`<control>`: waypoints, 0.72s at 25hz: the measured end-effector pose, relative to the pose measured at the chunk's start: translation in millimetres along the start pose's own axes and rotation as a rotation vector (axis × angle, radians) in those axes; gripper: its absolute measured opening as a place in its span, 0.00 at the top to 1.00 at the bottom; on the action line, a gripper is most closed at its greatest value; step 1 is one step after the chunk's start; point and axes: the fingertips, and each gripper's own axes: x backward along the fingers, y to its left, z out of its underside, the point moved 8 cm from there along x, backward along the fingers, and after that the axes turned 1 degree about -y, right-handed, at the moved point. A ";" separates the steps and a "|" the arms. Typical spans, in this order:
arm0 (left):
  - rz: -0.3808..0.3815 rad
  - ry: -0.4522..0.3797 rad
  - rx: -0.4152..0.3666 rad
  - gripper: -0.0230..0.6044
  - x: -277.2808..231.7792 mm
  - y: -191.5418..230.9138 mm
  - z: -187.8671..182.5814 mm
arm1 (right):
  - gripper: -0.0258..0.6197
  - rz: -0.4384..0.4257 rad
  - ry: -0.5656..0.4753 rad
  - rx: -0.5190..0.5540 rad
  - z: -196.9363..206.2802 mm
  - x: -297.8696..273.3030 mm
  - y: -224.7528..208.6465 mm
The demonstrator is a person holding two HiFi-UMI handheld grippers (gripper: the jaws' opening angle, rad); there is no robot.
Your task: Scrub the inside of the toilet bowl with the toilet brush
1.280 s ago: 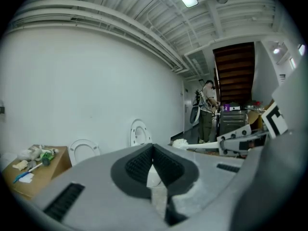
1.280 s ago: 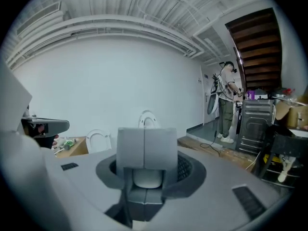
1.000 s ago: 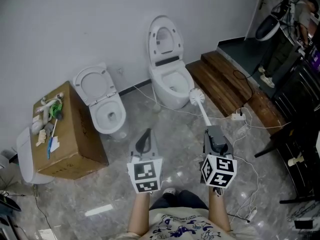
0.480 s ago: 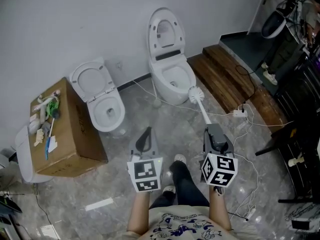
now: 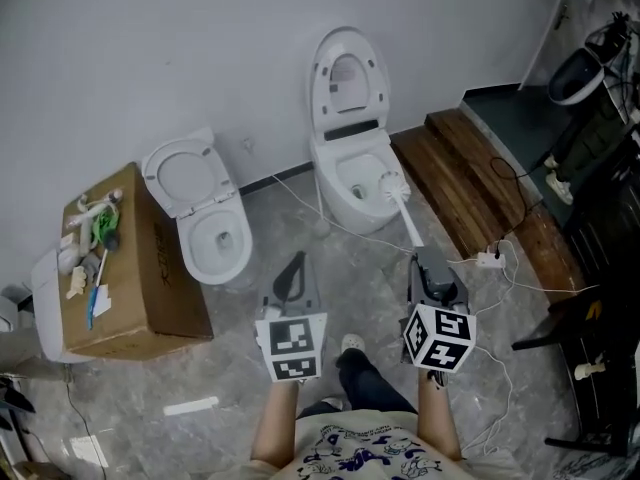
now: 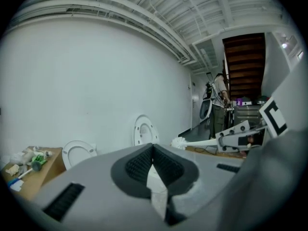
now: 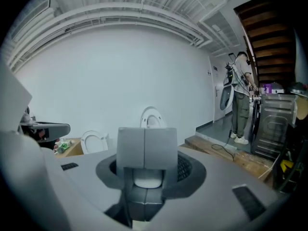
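toilet [image 5: 338, 208]: lid up, bowl open. It sits closer in the head view than a moment ago, so the person is stepping toward it.
toilet brush [image 5: 406, 223]: the white head was off the bowl's right side. It now overlaps the right rim in the head view, and its height above the rim cannot be told.
meaning: approach is nearly done and scrubbing has not started. My read is that the head next needs to drop inside the bowl.
right gripper [image 5: 427, 260]: jaws clamped on the brush handle, brush pointing forward at the toilet. The right gripper view [image 7: 147, 148] shows the jaws closed with the white handle between them.
left gripper [image 5: 294, 265]: jaws pressed together with nothing in them, held out beside the right one. The left gripper view [image 6: 153, 150] shows the same.
wall [image 5: 180, 48]: plain white, behind both toilets.
floor [image 5: 360, 268]: grey stone look.
cardboard box [image 5: 140, 288]: far left, with small cleaning items on top. Well apart from the task.
wooden step [image 5: 480, 193]: just right of the toilet, which limits room on that side.
second toilet [image 5: 215, 266]: left of the target, lid up, unused.
cables [image 5: 300, 200]: white cords run across the floor in front of the toilet to a power strip [image 5: 490, 260]. They look like a trip or snag risk.
shoe [image 5: 352, 344]: forward between the grippers.
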 end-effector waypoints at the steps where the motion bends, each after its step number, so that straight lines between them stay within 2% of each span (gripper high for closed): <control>1: -0.009 -0.002 0.001 0.96 -12.6 1.0 -5.1 | 0.70 -0.009 -0.005 0.005 -7.9 -13.2 -3.5; 8: -0.048 -0.018 0.009 0.96 -94.8 -1.4 -29.7 | 0.70 -0.045 -0.024 0.021 -45.8 -96.1 -33.7; 18: -0.058 0.024 0.012 0.96 -167.2 1.9 -36.1 | 0.70 -0.060 0.018 0.007 -58.6 -169.1 -53.6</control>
